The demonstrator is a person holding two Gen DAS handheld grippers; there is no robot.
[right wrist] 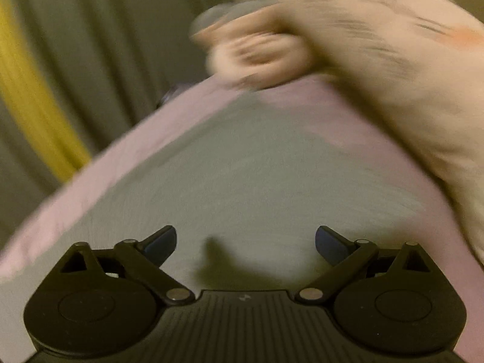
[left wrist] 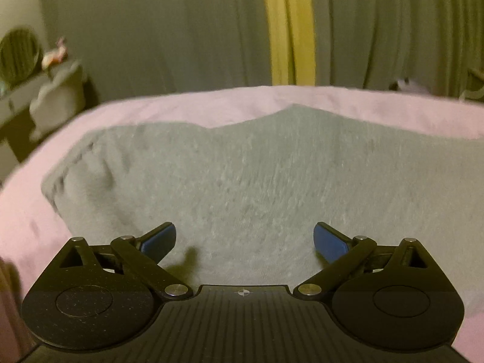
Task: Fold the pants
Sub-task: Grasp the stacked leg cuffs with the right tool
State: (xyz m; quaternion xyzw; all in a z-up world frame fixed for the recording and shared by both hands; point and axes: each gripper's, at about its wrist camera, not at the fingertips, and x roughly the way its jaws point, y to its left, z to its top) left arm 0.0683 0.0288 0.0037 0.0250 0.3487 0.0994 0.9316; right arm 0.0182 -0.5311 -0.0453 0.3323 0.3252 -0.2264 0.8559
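Grey pants [left wrist: 242, 175] lie spread on a pink bed sheet [left wrist: 36, 199], with a gathered waistband or hem at the left end [left wrist: 69, 178]. My left gripper [left wrist: 244, 237] hovers just above the grey cloth, open, its blue pads [left wrist: 160, 237] wide apart and nothing between them. In the blurred, tilted right wrist view the same grey pants [right wrist: 242, 175] fill the middle. My right gripper [right wrist: 245, 240] stands open over them, holding nothing.
A pale patterned bundle of bedding or pillow [right wrist: 378, 60] lies at the right end of the bed. Grey curtains with a yellow strip [left wrist: 287, 27] hang behind. A small table with a round mirror [left wrist: 19, 54] stands at the far left.
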